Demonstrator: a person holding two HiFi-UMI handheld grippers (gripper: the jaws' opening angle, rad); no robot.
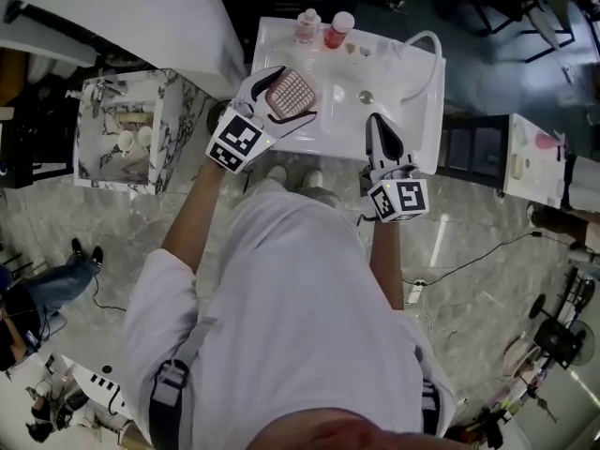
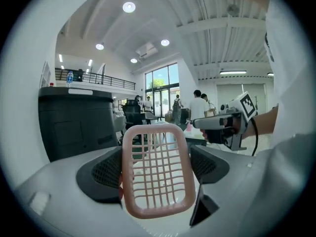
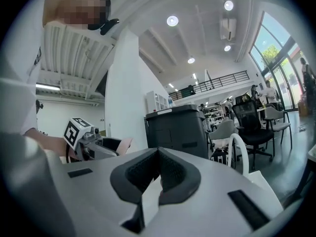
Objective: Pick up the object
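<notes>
A pink plastic grid basket [image 1: 290, 91] is up off the white sink counter [image 1: 412, 111], clamped by its two long sides in my left gripper [image 1: 281, 95]. In the left gripper view the basket [image 2: 157, 169] stands upright between the dark pads [image 2: 106, 173], which press on both of its rims. My right gripper [image 1: 376, 126] hovers over the counter's front right part, shut with nothing in it; its pads [image 3: 170, 172] meet in the right gripper view. Each gripper shows in the other's view: right gripper [image 2: 224, 125], left gripper [image 3: 86, 138].
Two small bottles [image 1: 322, 27] stand at the counter's far edge, with a drain [image 1: 366, 96] in the middle and a white hose [image 1: 427, 50] at the right. A marble-patterned open box [image 1: 122, 129] stands left of the counter. A black bin [image 3: 180, 130] and office chairs [image 3: 252, 122] stand beyond.
</notes>
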